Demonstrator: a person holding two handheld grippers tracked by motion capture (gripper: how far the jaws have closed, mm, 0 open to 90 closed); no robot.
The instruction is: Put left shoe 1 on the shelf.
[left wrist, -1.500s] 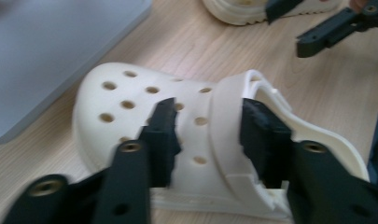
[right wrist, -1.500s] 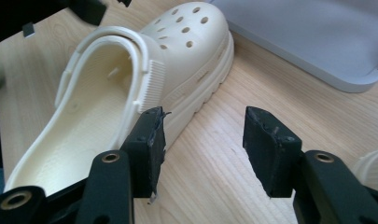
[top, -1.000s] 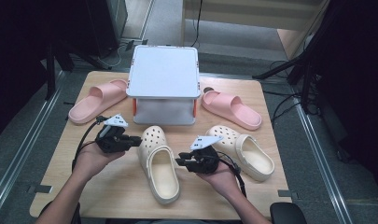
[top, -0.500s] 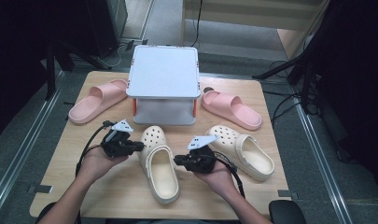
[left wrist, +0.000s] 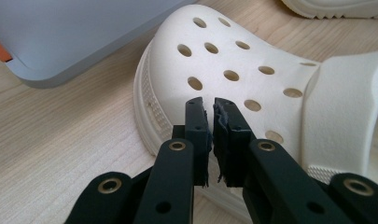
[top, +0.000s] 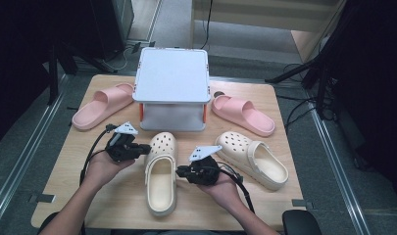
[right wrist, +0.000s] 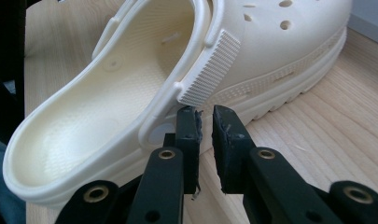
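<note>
Two grippers flank the cream perforated foam clog (top: 160, 176): left gripper (top: 146, 148) at its toe, right gripper (top: 179, 172) at its strap side, both jaws nearly closed, grasping nothing, seemingly positioned to nudge it.

Cream foam clog with round perforations across the toe (top: 161, 177), lying upright on the wooden table, toe toward the grey box, heel toward the table's near edge. Heel strap swung forward over the instep, ribbed end at the pivot (right wrist: 209, 68). Footbed open, empty. Matching cream clog (top: 258, 158) apart to the right, angled.
</note>
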